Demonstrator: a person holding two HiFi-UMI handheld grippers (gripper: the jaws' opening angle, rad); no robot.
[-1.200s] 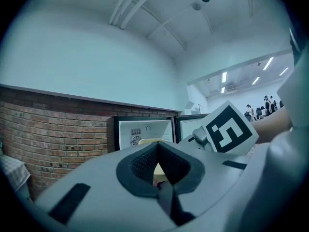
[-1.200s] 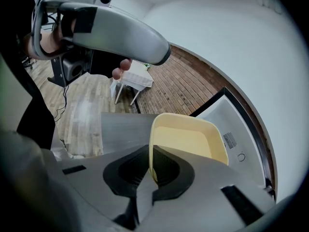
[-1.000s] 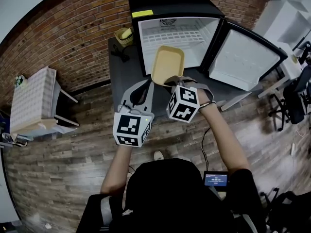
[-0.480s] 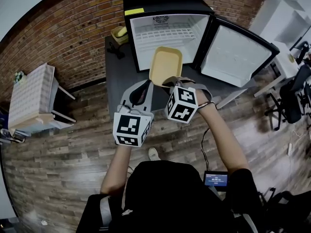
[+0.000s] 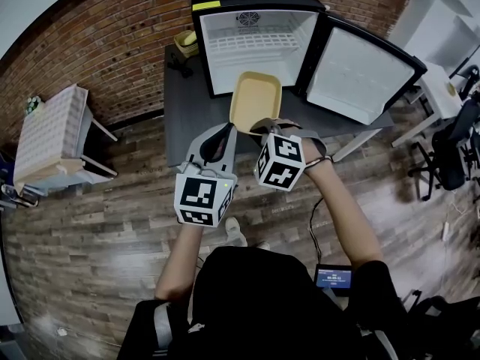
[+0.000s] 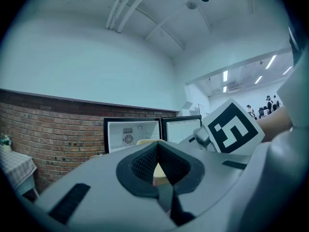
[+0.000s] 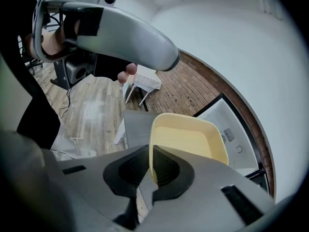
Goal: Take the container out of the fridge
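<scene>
Brick wall [image 5: 112, 43] backs a dark counter [image 5: 186, 118] that carries the small fridge [image 5: 255, 51], its door [image 5: 364, 70] swung wide and the white inside bare as far as we can see. Our yellow container [image 5: 256, 100] is outside the fridge, in the air over the counter just in front of the opening, and it looks empty. We hold it with the right gripper [image 5: 264, 127], whose fingers are clamped on the near rim (1 thin wall, pinched at 1 spot). The left gripper [image 5: 223, 135] hangs beside it, fingers closed together on nothing. To do this well, we judge, we should hold the container level, since a 1-point rim grip lets it sag or twist, then set it flat on the counter before loosening.
</scene>
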